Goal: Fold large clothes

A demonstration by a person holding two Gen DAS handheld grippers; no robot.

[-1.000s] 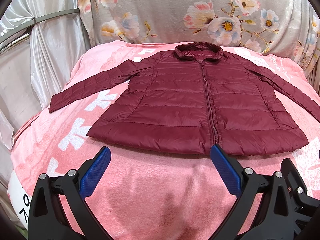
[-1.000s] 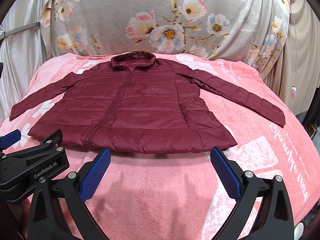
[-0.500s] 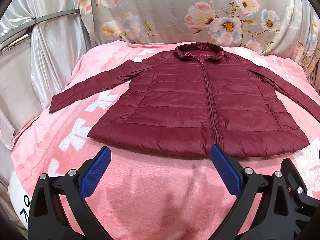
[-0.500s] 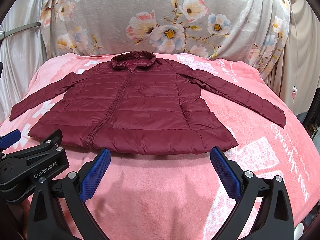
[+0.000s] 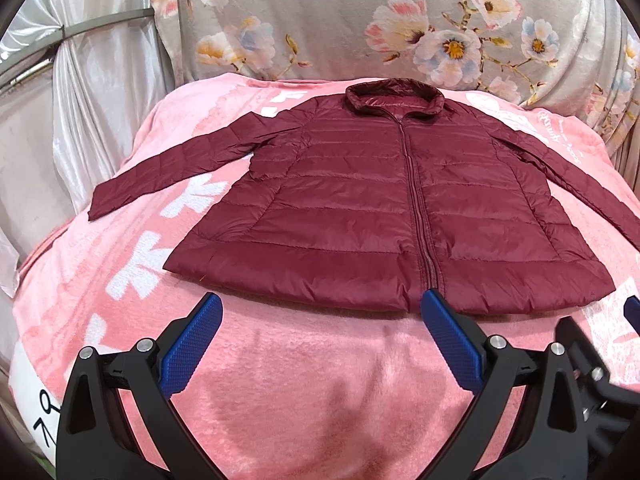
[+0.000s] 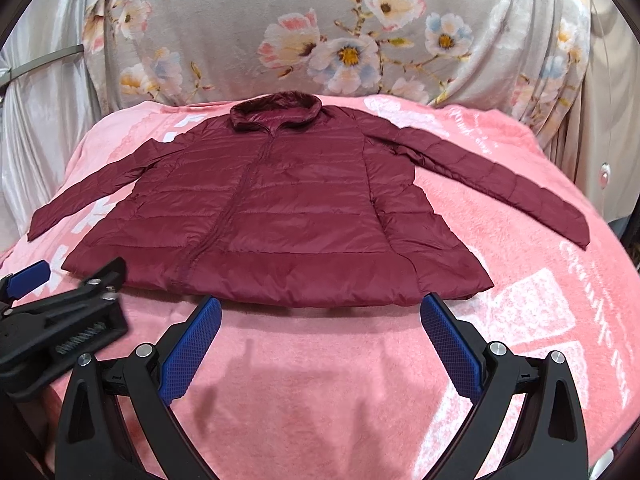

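Observation:
A maroon quilted jacket (image 5: 384,204) lies flat, front up and zipped, on a pink blanket (image 5: 312,380), with both sleeves spread outward. It also shows in the right wrist view (image 6: 272,216). My left gripper (image 5: 320,308) is open and empty, just short of the hem near the zip. My right gripper (image 6: 320,310) is open and empty, just short of the hem's right half. The left gripper's body (image 6: 60,320) shows at the left of the right wrist view.
The pink blanket (image 6: 520,280) has white lettering and covers a raised surface. A floral grey drape (image 5: 360,20) hangs behind it. Shiny white curtains (image 5: 80,100) hang at the left. A pale curtain (image 6: 608,140) hangs at the right.
Both grippers have shifted slightly toward the jacket's hem. The left gripper's body has moved a little in the right wrist view. The jacket lies as before.

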